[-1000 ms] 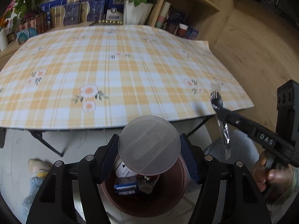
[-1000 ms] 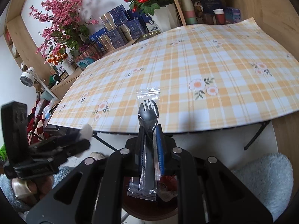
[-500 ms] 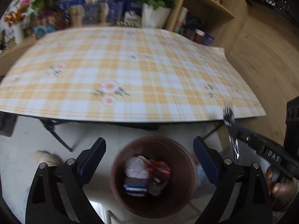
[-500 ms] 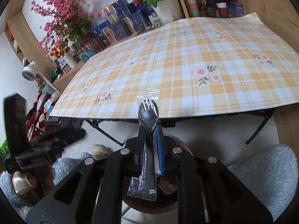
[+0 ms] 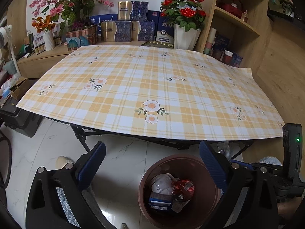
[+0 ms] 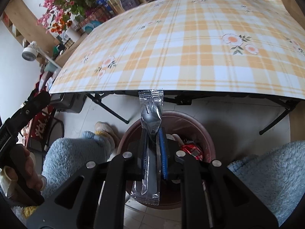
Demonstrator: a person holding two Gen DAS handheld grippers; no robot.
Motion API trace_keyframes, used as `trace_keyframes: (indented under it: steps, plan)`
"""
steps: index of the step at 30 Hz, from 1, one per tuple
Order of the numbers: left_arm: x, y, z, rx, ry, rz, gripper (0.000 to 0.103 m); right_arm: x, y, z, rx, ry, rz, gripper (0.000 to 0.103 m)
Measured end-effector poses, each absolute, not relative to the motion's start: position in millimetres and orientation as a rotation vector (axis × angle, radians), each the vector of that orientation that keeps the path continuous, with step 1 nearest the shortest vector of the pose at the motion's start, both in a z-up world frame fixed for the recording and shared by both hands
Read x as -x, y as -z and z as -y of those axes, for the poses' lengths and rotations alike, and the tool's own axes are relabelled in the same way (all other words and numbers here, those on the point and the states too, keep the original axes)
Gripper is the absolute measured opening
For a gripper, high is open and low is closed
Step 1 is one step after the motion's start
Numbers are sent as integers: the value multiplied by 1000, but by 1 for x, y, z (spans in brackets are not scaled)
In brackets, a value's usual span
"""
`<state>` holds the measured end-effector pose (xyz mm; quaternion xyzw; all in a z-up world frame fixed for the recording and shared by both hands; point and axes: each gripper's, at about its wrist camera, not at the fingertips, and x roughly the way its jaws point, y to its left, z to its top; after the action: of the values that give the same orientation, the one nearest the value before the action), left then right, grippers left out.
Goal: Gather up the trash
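Note:
A brown round bin [image 5: 141, 190] stands on the floor by the table's front edge, holding a white lid [image 5: 162, 183], a red can [image 5: 184, 189] and a blue box [image 5: 160, 200]. My left gripper [image 5: 152, 148] hangs above and left of it; its jaws are opening, wide apart, nothing between them. In the right wrist view my right gripper [image 6: 153, 133] is shut on a black plastic spork in a clear wrapper [image 6: 152, 114], pointing down over the bin [image 6: 190, 120]. The wrapper's tip [image 5: 223, 147] shows beside my left gripper's right finger.
A folding table under a yellow plaid cloth [image 5: 152, 87] overhangs the bin's far side, its black legs [image 6: 110, 108] close by. A person's blue fuzzy trouser legs [image 6: 76, 152] and a slipper [image 6: 104, 127] flank the bin. Boxes, flowers and shelves stand behind the table.
My left gripper let go of a round translucent lid, which now lies in the bin, and its jaws spread wide. My right gripper sank over the bin, still holding the spork.

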<state>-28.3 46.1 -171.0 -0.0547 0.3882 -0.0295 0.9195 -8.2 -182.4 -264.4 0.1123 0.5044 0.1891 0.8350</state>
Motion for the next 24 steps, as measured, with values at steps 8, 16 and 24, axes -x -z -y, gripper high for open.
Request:
trace_keyframes:
  steps: [8,16,24]
  plan:
    - [28,174,-45,110,63,-803,96,6,267,180,-231,-407,-1093,28]
    - [28,174,-42,103,70,-801,96,7,259,188,-224,-352,-1053,85]
    - [30,172,-38,95,74,-797,96,6,258,198,-217,-285,-1049,97]
